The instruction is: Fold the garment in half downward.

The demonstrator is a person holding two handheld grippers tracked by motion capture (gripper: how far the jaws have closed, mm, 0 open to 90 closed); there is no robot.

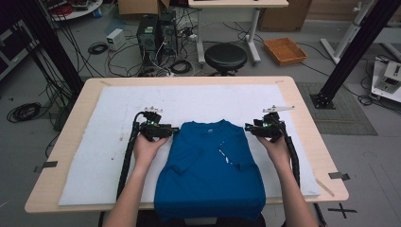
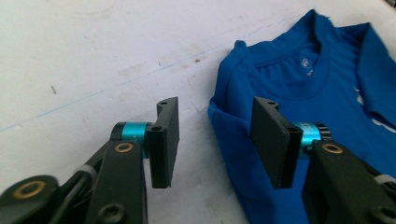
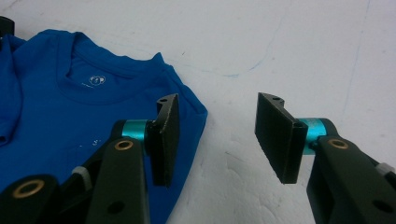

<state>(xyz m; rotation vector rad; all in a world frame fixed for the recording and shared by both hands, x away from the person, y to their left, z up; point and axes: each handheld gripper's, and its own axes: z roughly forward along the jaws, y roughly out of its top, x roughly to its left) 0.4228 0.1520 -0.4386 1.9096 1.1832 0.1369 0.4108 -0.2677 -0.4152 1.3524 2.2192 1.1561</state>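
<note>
The left gripper point(image 2: 215, 140) stands with its jaws spread wide and nothing between them; in its own view, the jaw at centre-left hangs over bare white surface while the jaw at centre-right sits in front of the folded shoulder edge of the blue T-shirt point(image 2: 308, 79), which fills the right half of that frame with its collar at upper right. The right gripper point(image 3: 217, 140) is likewise agape and empty, one jaw at centre-left overlapping the shirt's shoulder edge, the other at centre-right over the white table cover point(image 3: 289, 51); the shirt lies in the left half of that frame, collar at upper left. In the high view the left gripper point(image 1: 165, 130) sits at centre-left and the right gripper point(image 1: 250, 127) at centre-right, each just beside a shoulder of the T-shirt point(image 1: 210, 175), which lies in the lower middle of the frame with sleeves folded inward and its hem hanging over the near edge of the table point(image 1: 302, 90). The step in hand looks like taking both shoulders for the next fold. To do it well, each gripper should slide inward low along the cover so one jaw goes under the folded edge and the other over it, catching all layers, not just the top one. Both should bite at matching spots near the collar line, and close together, so the lift stays even and the tucked sleeves do not spill out
</note>
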